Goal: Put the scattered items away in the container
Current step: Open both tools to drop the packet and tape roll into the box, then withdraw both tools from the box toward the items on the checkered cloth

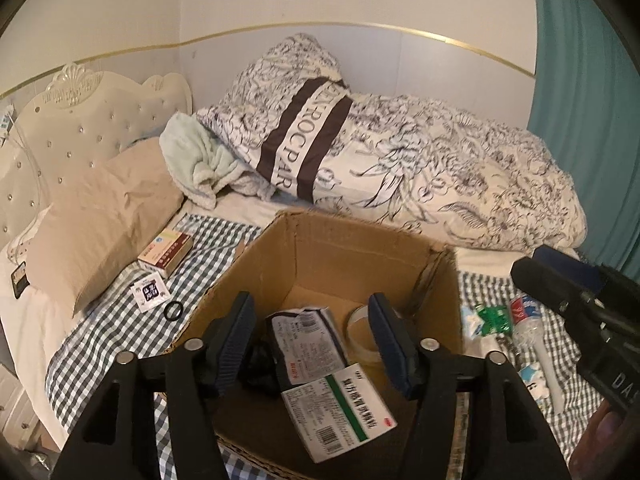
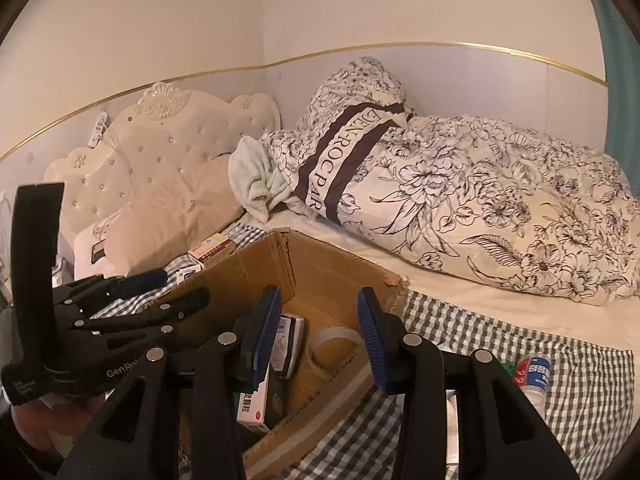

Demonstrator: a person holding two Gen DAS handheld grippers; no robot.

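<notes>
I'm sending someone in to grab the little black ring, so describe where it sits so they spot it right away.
Find the open cardboard box on the checked blanket. The black ring lies flat on the blanket, off the box's headboard-side wall, beside a small white sachet. It is the only round, hollow, all-black item there.

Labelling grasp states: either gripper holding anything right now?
No. Left gripper and right gripper are both open and empty above the box.

Cardboard box [image 1: 240,276] near wall behind hand-held gripper; plastic bottle [image 2: 534,372] partly hidden.
</notes>
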